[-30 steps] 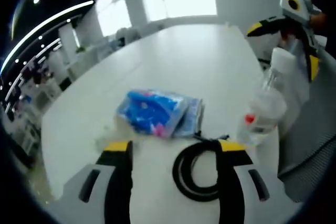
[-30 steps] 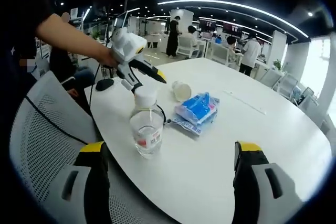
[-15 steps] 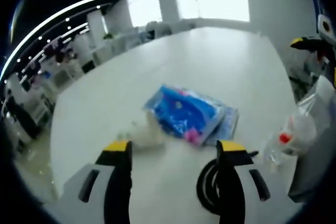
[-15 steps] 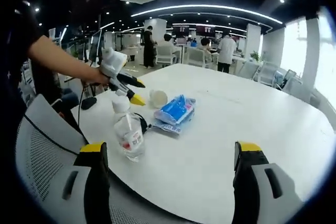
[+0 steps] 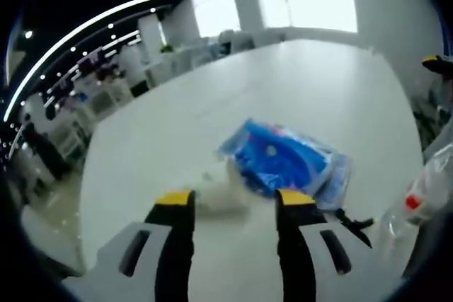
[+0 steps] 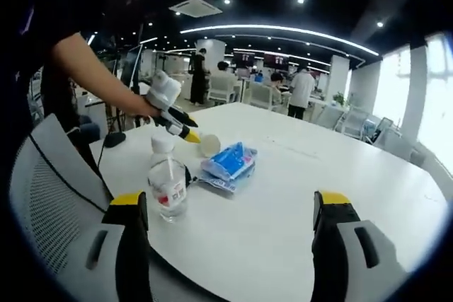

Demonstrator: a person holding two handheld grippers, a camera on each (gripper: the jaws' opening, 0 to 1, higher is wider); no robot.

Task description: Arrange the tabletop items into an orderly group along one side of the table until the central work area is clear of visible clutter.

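A small white paper cup (image 5: 221,193) lies on its side on the white table (image 5: 212,97), just ahead of my left gripper (image 5: 236,201), which is open with one yellow-tipped jaw on each side of it. Right behind the cup lies a blue plastic packet (image 5: 283,163). A clear water bottle (image 6: 167,183) with a white cap stands near the table edge, a black cable coil (image 6: 187,172) behind it. From the right gripper view, the left gripper (image 6: 188,134) points at the cup (image 6: 209,145) beside the packet (image 6: 228,163). My right gripper (image 6: 230,206) hangs wide open, holding nothing.
A grey mesh chair back (image 6: 49,175) stands against the near table edge. A person's arm (image 6: 92,68) reaches in from the left. The table's far half (image 6: 354,175) is bare. Several people and desks fill the office behind.
The left gripper has moved in on the cup, which now sits between its jaws, and the jaws stand a little closer together. The right gripper has drawn back from the table.
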